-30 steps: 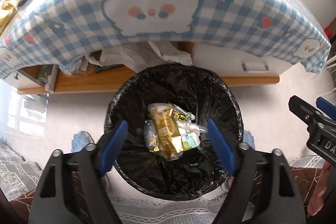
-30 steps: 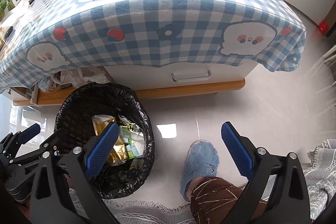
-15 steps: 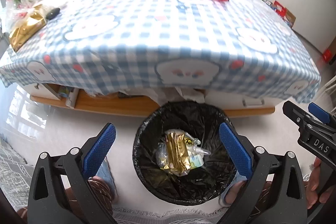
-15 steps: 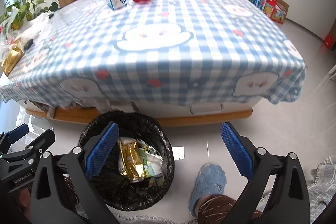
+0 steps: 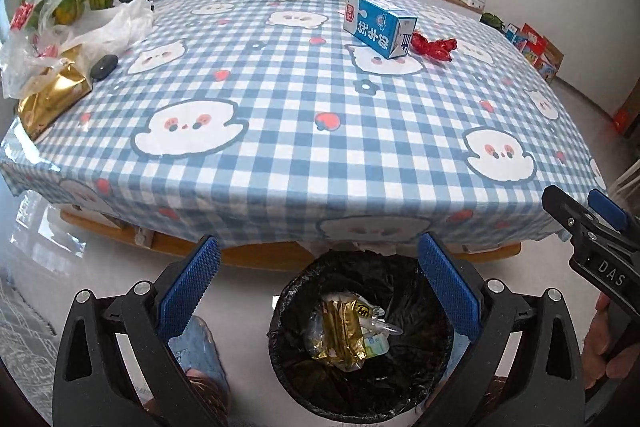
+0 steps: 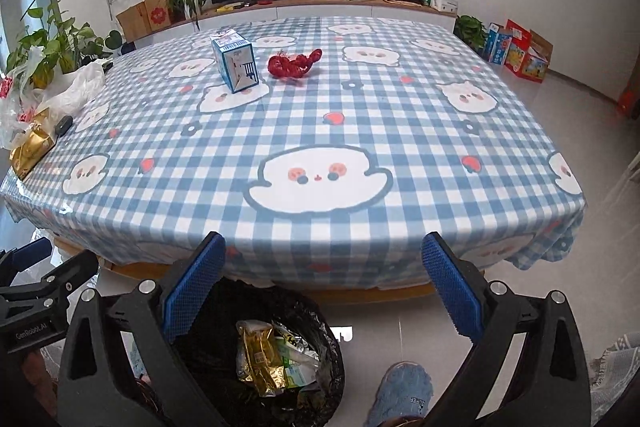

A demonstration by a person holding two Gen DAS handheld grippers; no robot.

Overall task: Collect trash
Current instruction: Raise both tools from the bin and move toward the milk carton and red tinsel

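A black-lined trash bin (image 5: 400,291) (image 6: 248,299) stands on the floor below the table's near edge, holding a gold wrapper (image 5: 340,331) (image 6: 260,359) and other packaging. My left gripper (image 5: 320,291) hangs open and empty above the bin. My right gripper (image 6: 324,291) is open and empty too, to the right of the bin; it also shows at the right edge of the left wrist view (image 5: 592,215). On the checked tablecloth (image 5: 304,115) (image 6: 400,115) lie a blue milk carton (image 5: 380,27) (image 6: 236,61) and a red crumpled wrapper (image 5: 434,47) (image 6: 294,65) at the far side.
At the table's left edge sit a gold bag (image 5: 52,99) (image 6: 30,149), clear plastic bags (image 5: 92,31) (image 6: 60,87) and a small black object (image 5: 104,65). A person's blue slipper (image 6: 404,395) is on the floor by the bin. A TV and plants line the far wall.
Both grippers have risen and tilted up, so the tabletop has come into view and the bin has dropped low in the frames. The left jaws stand wider than a second ago.
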